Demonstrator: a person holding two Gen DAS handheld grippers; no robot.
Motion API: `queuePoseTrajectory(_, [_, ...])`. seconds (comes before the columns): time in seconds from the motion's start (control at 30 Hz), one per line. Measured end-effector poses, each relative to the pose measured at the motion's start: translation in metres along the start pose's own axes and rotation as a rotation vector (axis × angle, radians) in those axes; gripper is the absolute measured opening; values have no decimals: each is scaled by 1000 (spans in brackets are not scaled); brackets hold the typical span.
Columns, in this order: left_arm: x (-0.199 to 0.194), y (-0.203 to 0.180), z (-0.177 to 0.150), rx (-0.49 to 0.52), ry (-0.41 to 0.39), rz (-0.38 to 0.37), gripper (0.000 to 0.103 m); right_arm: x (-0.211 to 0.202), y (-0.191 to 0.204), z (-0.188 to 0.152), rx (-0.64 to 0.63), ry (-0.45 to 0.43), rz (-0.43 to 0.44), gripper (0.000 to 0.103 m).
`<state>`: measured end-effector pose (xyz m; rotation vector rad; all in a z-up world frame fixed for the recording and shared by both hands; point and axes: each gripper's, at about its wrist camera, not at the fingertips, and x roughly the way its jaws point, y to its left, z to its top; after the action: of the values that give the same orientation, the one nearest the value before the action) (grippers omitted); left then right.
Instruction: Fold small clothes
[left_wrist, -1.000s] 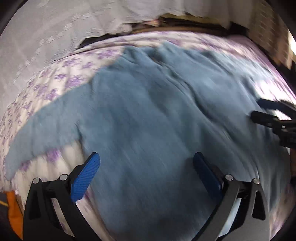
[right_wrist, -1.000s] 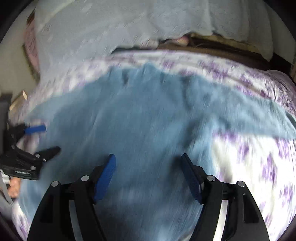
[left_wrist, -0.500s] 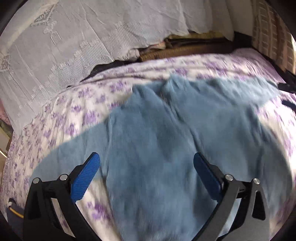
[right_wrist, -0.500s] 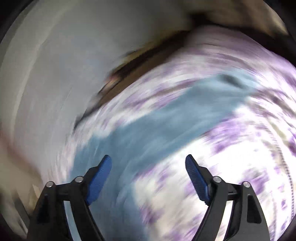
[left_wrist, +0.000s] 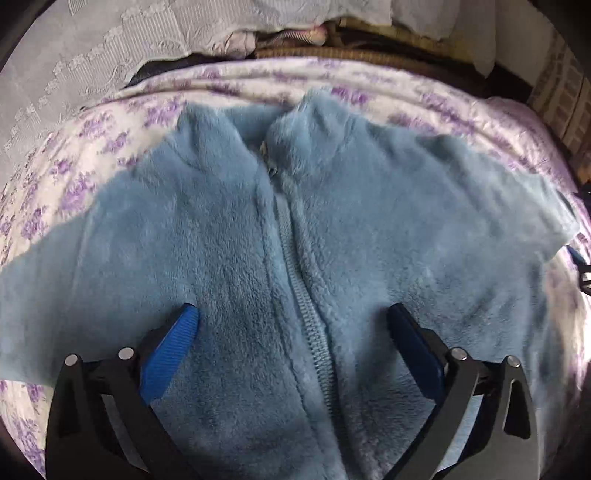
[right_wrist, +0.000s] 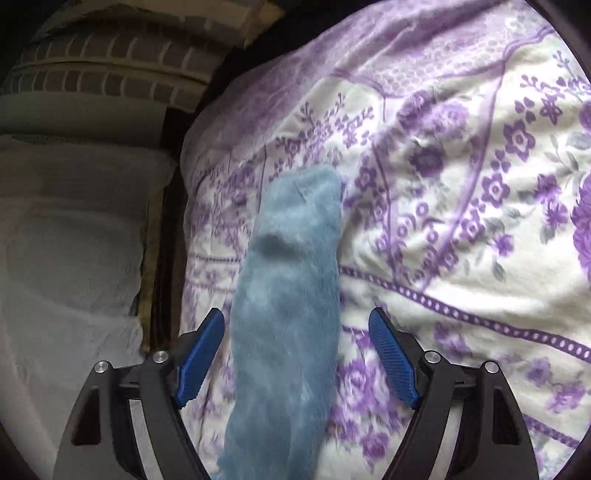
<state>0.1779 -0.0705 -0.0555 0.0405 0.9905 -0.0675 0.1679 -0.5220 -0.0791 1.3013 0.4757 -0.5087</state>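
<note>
Your blue fleece jacket (left_wrist: 295, 240) lies zipped and face up on the floral bedspread (left_wrist: 92, 147), and your left gripper (left_wrist: 291, 332) hovers with fingers spread and empty over its zipper (left_wrist: 303, 295). Your right gripper (right_wrist: 295, 350), also spread and holding nothing, straddles the jacket's sleeve (right_wrist: 291, 266). Because the fleece is thick and slippery-looking, a shallow pinch there could grab only pile, or catch bedspread beneath the sleeve and drag both.

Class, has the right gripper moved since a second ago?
Yes. The right gripper has swung rightward, off the jacket's body and out along its sleeve, judged against the flowered bedspread.
</note>
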Motion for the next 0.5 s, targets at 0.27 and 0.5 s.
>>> queuePoseTrajectory(0.27, [2, 1, -2, 0, 10, -3, 99, 10, 13, -11, -276, -82, -59, 31])
queuePoseTrajectory(0.5, [2, 2, -3, 0, 8, -12, 99, 10, 3, -5, -184, 39, 98, 10])
